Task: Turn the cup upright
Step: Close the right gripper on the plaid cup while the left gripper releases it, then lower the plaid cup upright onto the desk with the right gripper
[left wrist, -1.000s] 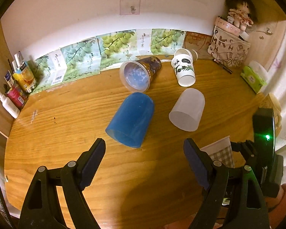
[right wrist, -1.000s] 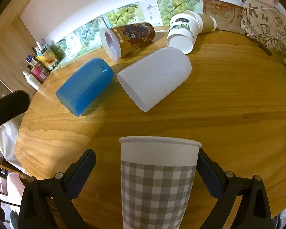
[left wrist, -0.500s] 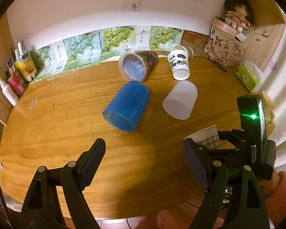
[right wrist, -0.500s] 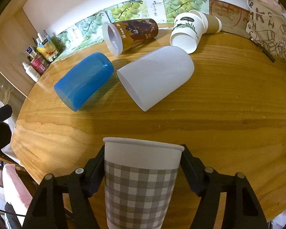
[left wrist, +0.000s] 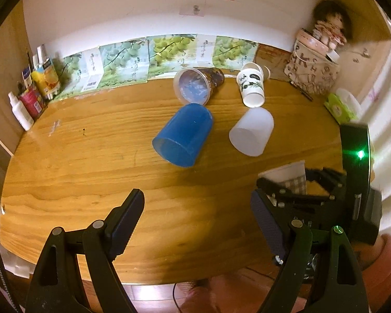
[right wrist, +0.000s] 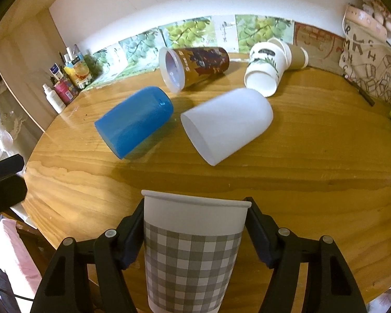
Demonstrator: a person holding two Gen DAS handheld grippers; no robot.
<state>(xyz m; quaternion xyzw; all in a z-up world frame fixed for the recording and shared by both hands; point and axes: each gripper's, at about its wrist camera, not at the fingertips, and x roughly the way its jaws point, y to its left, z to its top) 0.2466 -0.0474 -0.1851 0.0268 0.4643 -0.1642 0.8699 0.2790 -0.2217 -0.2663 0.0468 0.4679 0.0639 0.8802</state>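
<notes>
My right gripper (right wrist: 195,224) is shut on a grey-checked paper cup (right wrist: 190,250) that stands upright near the table's front edge; the cup also shows in the left wrist view (left wrist: 292,177). My left gripper (left wrist: 198,216) is open and empty above the front of the table. On the table lie a blue cup (right wrist: 135,125), a white frosted cup (right wrist: 229,122), a brown printed cup (right wrist: 195,65) and a panda paper cup (right wrist: 266,67), all on their sides.
The round wooden table (right wrist: 312,169) stands against a wall lined with grape posters. Bottles (left wrist: 31,94) stand at the left edge. A patterned bag with a doll (left wrist: 318,62) and a green tissue pack (left wrist: 341,107) are at the back right.
My right gripper has closed on the checked cup. My left gripper has pulled back and up, away from the lying cups.
</notes>
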